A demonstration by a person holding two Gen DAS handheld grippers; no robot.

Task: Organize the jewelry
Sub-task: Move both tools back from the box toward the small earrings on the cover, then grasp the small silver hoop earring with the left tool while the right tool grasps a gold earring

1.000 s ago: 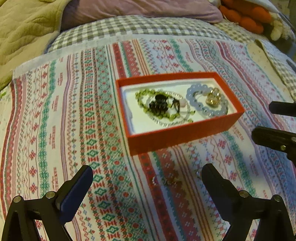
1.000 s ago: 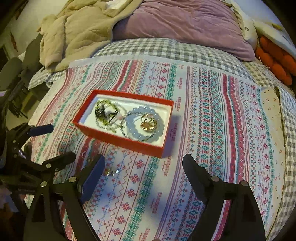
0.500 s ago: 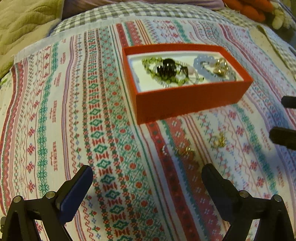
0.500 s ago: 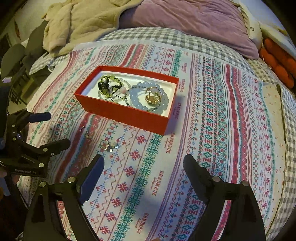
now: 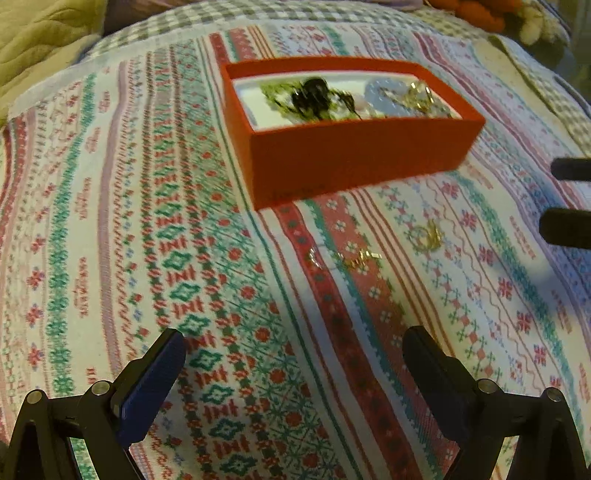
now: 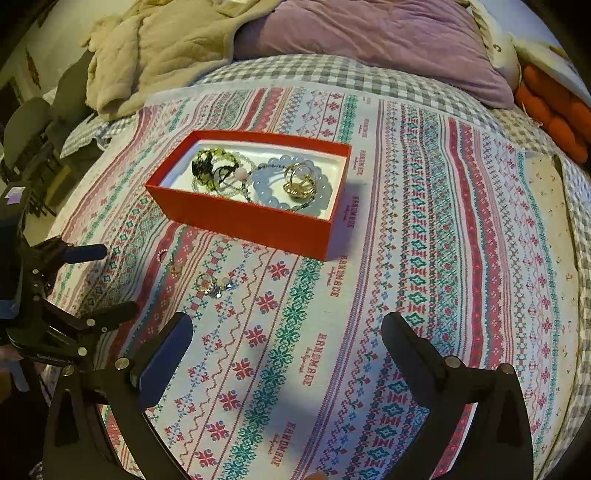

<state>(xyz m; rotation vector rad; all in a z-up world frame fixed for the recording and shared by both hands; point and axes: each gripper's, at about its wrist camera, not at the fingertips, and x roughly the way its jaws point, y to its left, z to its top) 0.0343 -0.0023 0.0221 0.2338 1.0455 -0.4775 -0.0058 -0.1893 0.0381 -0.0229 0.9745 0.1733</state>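
A red box (image 5: 351,155) (image 6: 240,218) sits on the patterned cloth. In it lie a green bead bracelet (image 6: 214,162), a pale blue bead bracelet (image 6: 273,192) and a gold ring (image 6: 299,181). Loose on the cloth in front of the box are a small ring (image 5: 314,254), a gold earring (image 5: 360,256) and a gold ring cluster (image 5: 426,236) (image 6: 212,286). My left gripper (image 5: 291,354) (image 6: 99,282) hovers open just short of these pieces, holding nothing. My right gripper (image 6: 288,332) is to their right; its jaws are opening with only cloth between them.
The cloth (image 6: 406,258) covers a checked bedspread (image 6: 332,70). A purple pillow (image 6: 369,33) and a beige blanket (image 6: 155,48) lie behind the box, and orange plush items (image 6: 554,107) are at the far right. The bed's left edge drops off beside dark chairs (image 6: 29,125).
Both grippers have sunk closer to the cloth. In the left wrist view the box slid upward and the loose pieces came into full sight. The right jaws stand wider.
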